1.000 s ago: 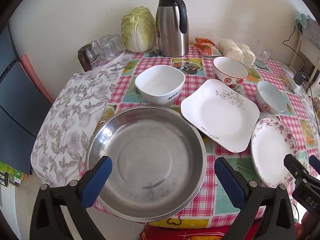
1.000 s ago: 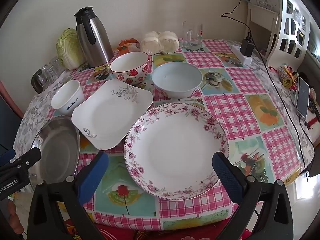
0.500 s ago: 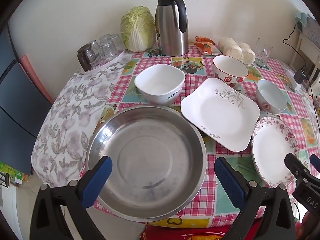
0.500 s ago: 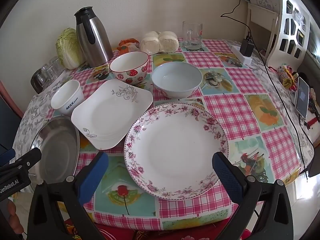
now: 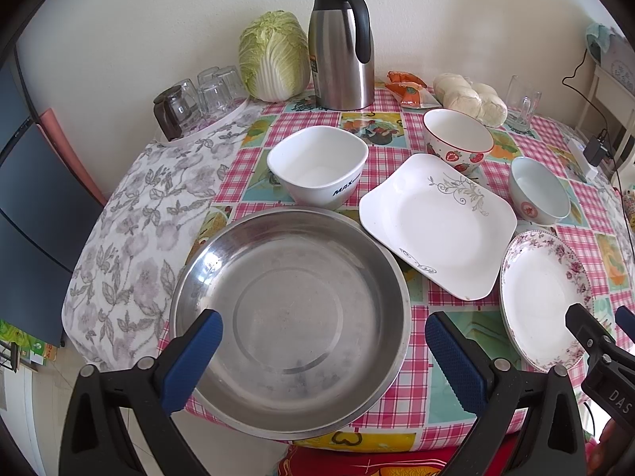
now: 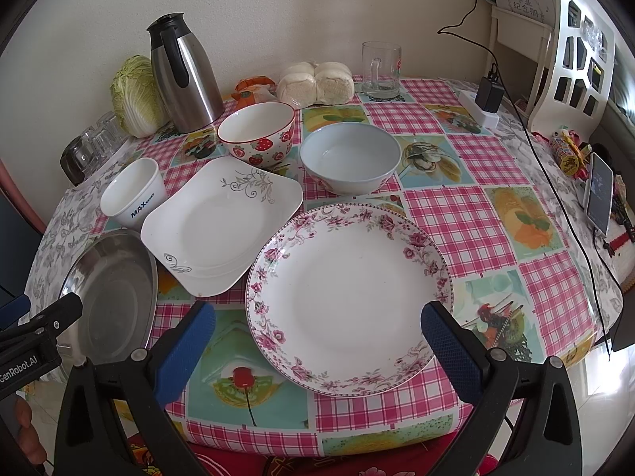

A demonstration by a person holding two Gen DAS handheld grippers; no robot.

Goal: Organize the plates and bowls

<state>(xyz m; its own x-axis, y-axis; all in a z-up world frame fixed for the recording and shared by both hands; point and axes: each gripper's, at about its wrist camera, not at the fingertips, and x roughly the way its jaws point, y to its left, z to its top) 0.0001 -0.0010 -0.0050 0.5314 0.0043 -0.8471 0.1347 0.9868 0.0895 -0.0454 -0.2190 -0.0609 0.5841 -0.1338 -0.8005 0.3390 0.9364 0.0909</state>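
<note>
Six dishes on surface | steel basin (image 5: 289, 317) at 12 o'clock of left tool (image 5: 323, 351), light, slick | floral plate (image 6: 349, 297) ahead of right tool (image 6: 317, 341), fragile: grip rim | both tools spread, empty

Three bowls out there: a white one (image 5: 317, 164), a strawberry one (image 5: 458, 144), a pale blue one (image 5: 539, 190). Two china plates, one square (image 5: 436, 226), one floral (image 6: 349, 293), and a single steel pan (image 5: 289, 313). One flask (image 5: 341, 43), one cabbage (image 5: 274, 55), one glass mug (image 6: 381, 69).
</note>
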